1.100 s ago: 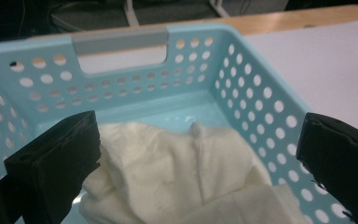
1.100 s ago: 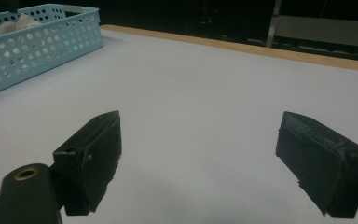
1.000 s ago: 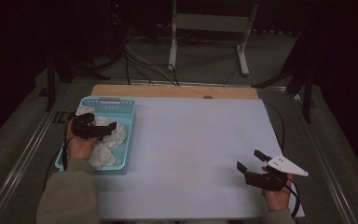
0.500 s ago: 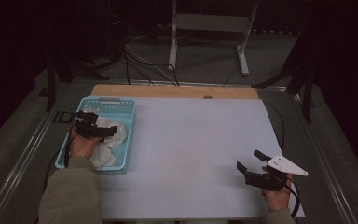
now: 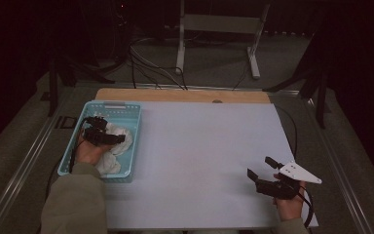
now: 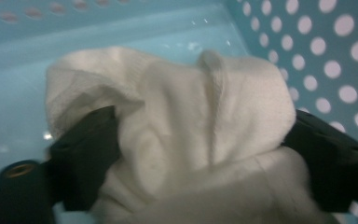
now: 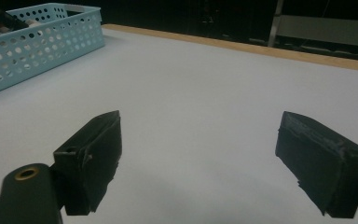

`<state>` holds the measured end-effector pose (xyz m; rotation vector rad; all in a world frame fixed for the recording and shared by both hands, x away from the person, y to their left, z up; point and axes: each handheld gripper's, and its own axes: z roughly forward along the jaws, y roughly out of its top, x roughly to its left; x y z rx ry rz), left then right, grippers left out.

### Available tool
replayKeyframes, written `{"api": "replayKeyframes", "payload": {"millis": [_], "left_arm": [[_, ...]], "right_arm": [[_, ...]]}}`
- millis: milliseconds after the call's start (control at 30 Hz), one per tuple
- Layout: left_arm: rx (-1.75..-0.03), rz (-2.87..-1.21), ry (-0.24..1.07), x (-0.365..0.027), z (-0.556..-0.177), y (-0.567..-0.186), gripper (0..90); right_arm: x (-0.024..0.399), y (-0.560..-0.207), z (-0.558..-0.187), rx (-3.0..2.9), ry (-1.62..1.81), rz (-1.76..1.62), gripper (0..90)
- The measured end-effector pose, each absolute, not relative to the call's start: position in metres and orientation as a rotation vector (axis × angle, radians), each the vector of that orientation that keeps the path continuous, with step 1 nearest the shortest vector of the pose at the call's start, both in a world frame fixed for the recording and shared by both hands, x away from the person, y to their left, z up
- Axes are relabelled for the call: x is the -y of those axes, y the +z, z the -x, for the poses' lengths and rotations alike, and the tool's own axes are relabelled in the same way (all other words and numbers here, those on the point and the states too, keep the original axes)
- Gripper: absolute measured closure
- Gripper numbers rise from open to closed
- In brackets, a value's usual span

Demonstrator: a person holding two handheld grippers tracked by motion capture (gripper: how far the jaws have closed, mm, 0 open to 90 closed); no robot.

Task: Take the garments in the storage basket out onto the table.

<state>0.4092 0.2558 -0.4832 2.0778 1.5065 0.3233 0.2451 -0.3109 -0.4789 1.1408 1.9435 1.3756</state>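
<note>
A light blue perforated basket [image 5: 109,105] stands at the left of the white table [image 5: 204,146]. Inside it lies a crumpled white cloth [image 5: 111,164]. My left gripper [image 5: 122,138] is down in the basket, and its jaws stand open on either side of a fold of the cloth [image 6: 182,107], touching it. The basket wall [image 6: 335,56] is close behind. My right gripper [image 5: 259,166] hovers open near the table's front right, with nothing between its jaws [image 7: 214,158]. It looks toward the basket [image 7: 37,37].
A wooden strip [image 5: 185,95] runs along the table's far edge. Beyond it, a metal stand [image 5: 214,24] and cables [image 5: 146,63] lie on the dark floor. Metal rails [image 5: 24,161] flank the table.
My left gripper has shifted slightly toward the near right within the basket and settled onto the cloth. The right gripper has stayed put.
</note>
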Motion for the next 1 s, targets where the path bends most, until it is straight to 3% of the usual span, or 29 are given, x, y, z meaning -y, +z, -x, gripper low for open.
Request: {"api": "replayKeyframes", "payload": {"millis": [133, 267, 400, 433, 500, 733, 1000], "left_arm": [[-1.545, -2.129, 0.299, -0.25, -0.412, -0.486, 19.4], [-1.561, -2.161, 0.291, -0.246, -0.412, -0.486, 27.7], [-1.55, -2.14, 0.258, -0.248, -0.41, -0.484, 58.6], [-1.546, -2.134, 0.247, -0.249, -0.41, -0.483, 58.6], [-1.543, -2.115, 0.254, -0.251, -0.409, -0.481, 66.9], [-1.503, -2.048, 0.298, -0.256, -0.402, -0.467, 73.4], [-1.465, -1.96, 0.337, -0.267, -0.39, -0.455, 74.0]], "right_arm": [[0.311, -0.479, -0.245, -1.945, 1.377, -1.138, 14.5], [0.311, -0.479, -0.245, -1.947, 1.377, -1.138, 14.5], [0.311, -0.479, -0.245, -1.947, 1.378, -1.137, 14.5], [0.311, -0.479, -0.245, -1.947, 1.377, -1.137, 14.6], [0.311, -0.479, -0.245, -1.946, 1.378, -1.138, 14.5], [0.312, -0.479, -0.245, -1.944, 1.38, -1.141, 14.6], [0.312, -0.479, -0.245, -1.945, 1.378, -1.139, 14.6]]}}
